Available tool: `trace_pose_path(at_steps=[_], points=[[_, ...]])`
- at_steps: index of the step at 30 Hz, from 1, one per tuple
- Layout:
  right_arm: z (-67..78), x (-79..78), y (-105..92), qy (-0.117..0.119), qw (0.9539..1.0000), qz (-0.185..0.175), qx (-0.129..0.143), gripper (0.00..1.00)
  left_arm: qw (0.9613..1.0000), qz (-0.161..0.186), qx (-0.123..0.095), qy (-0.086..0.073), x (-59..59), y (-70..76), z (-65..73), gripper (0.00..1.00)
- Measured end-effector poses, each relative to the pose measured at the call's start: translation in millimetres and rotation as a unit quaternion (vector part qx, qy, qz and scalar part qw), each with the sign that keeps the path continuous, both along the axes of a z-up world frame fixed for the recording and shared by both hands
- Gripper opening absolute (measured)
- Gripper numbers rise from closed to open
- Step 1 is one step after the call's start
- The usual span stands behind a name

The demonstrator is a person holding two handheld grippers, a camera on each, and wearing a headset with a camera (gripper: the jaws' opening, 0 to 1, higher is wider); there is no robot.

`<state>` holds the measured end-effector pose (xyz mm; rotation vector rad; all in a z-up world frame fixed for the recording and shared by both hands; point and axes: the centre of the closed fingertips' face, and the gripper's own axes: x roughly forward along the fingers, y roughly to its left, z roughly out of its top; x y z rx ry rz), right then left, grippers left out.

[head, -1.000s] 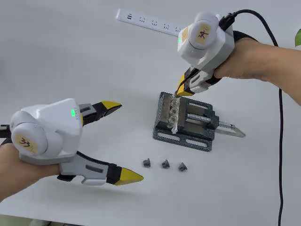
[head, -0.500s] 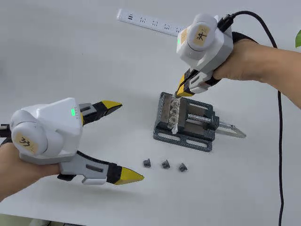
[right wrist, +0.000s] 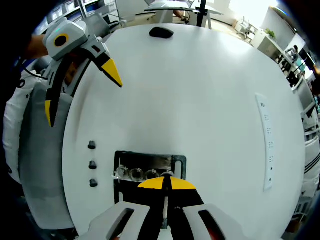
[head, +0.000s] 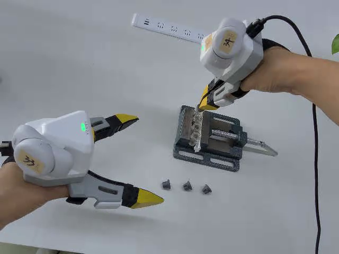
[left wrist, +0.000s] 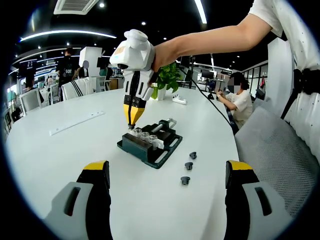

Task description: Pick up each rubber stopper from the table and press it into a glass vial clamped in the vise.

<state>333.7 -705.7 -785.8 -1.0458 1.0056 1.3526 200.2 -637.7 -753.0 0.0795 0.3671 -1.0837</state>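
The left gripper point(head: 147, 159) hovers over the white table point(head: 79, 63) at the near left, jaws wide apart. The right gripper point(head: 203, 106), jaws together, points down at the vise's point(head: 212, 151) far end. Vials point(head: 196, 128) stand clamped there. 3 stoppers point(head: 187, 186) lie near it.

I'm looking at a smooth white tabletop point(head: 74, 69) with a matt, faintly satin finish. The vise point(head: 206, 156) looks like cast metal, dark grey, dull and slightly rough, while its screw handle point(head: 264, 149) is barer, brighter metal. The vials point(head: 196, 130) are clear, glossy glass. The stoppers point(head: 166, 184) read as matt dark-grey rubber. On the left tongs point(head: 147, 159) and right tongs point(head: 201, 106) the shells are smooth white plastic with a soft sheen, and the tips are matt yellow. The cable point(head: 316, 174) is smooth and black.
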Motion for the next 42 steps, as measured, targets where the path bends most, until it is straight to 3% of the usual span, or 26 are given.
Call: trace_pose_path(at_steps=[8,42], points=[[2.4,-2.0,0.7,0.005,0.9987,-0.038,0.033,0.0,1.0,-0.002,-0.002,0.001,-1.0,-1.4,-0.4,0.96],[3.5,-3.4,-6.7,0.01,0.9996,-0.026,0.011,0.0,1.0,0.001,-0.006,0.003,0.0,-4.0,0.8,0.95]])
